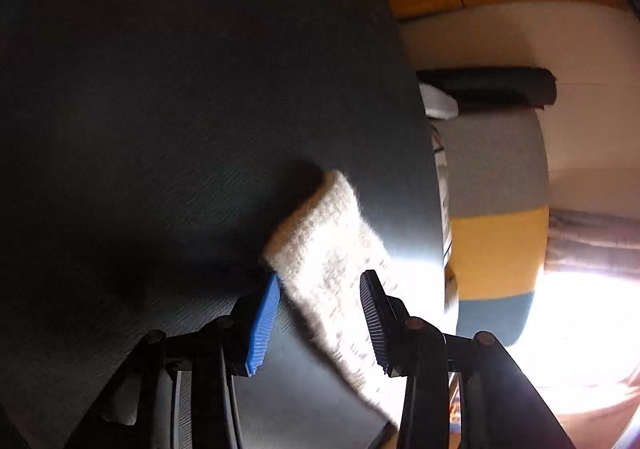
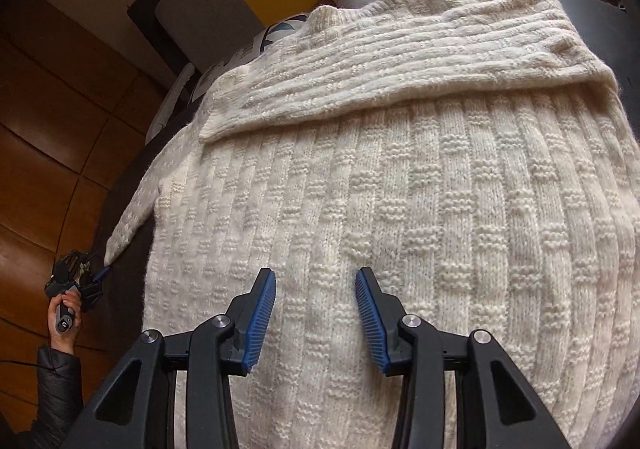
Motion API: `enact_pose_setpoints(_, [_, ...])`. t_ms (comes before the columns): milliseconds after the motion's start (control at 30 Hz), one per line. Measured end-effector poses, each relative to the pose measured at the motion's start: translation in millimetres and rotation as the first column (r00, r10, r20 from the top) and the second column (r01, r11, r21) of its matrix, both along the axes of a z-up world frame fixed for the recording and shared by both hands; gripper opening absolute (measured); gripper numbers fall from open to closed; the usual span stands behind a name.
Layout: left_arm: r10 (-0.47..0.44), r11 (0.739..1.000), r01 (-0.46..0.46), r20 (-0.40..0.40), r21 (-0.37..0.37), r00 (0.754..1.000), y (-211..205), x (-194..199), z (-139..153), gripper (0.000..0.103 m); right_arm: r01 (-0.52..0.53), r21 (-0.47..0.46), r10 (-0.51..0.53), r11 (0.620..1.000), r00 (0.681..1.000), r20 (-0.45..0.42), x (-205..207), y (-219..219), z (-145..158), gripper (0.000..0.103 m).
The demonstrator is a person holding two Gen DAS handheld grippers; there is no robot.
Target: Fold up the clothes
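A cream knit sweater [image 2: 400,209] lies flat on the dark tabletop [image 1: 160,109], its ribs running away from the right tool [image 2: 316,313]. One sleeve [image 2: 360,61] is folded crosswise over the far part of the body. The other sleeve [image 1: 332,261] stretches out to the left, cuff end pointing outward. The right tool hovers over the body, jaws spread apart, holding nothing. The left tool [image 1: 320,321] has its jaws apart on either side of that sleeve, not clamped. A hand [image 2: 64,317] holds the left tool's handle.
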State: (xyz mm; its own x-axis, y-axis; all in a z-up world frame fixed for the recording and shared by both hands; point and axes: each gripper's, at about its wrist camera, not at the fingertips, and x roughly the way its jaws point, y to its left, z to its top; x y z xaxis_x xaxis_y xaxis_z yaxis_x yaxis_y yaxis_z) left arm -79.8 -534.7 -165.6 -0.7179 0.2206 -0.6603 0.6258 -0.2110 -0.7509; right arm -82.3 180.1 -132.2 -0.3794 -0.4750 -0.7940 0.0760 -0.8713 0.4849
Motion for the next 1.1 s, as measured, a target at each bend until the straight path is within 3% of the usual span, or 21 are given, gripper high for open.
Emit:
enact_pose_setpoints(67, [0.019,1.0,-0.018,0.02,-0.018,1.0,1.5,-6.9,-0.2,0.04,-0.002,0.008,0.002,1.0,1.0,0.0,-1.1,-3.1,-0.7,0.043])
enact_pose_setpoints(133, [0.04,0.999,-0.038,0.054,-0.037,0.998,2.8,-12.4,-2.2,0.012,-0.004,0.008,0.004,1.0,1.0,0.002,-1.8,-3.4,-0.8,0.043])
enact_pose_setpoints(200, [0.067,0.997,-0.065,0.07,-0.036,0.995,3.9,-15.0,-6.3,0.008,-0.005,0.009,0.005,1.0,1.0,0.005,-2.5,-2.8,-0.1,0.042])
enact_pose_setpoints(433, [0.066,0.995,-0.063,0.049,-0.076,0.997,15.9,-32.7,9.1,0.007,-0.058,0.045,0.061,0.997,0.994,-0.088,-22.2,-8.1,30.3,0.042])
enact_pose_setpoints(767, [-0.068,0.99,0.056,-0.091,-0.127,0.994,56.1,-87.3,77.4,0.007,-0.135,0.201,0.171,0.97,0.97,-0.172,-101.0,-38.8,52.3,0.042])
enact_pose_setpoints(933, [-0.195,0.973,0.167,-0.179,-0.159,0.964,99.6,-131.4,117.6,0.007,-0.131,0.241,0.162,0.962,0.98,-0.113,-146.8,-43.2,32.4,0.042])
enact_pose_setpoints(1100, [-0.352,0.932,0.312,-0.256,-0.184,0.9,171.1,-182.5,154.7,0.007,-0.134,0.241,0.154,0.961,0.986,-0.067,-163.2,-44.8,7.9,0.043])
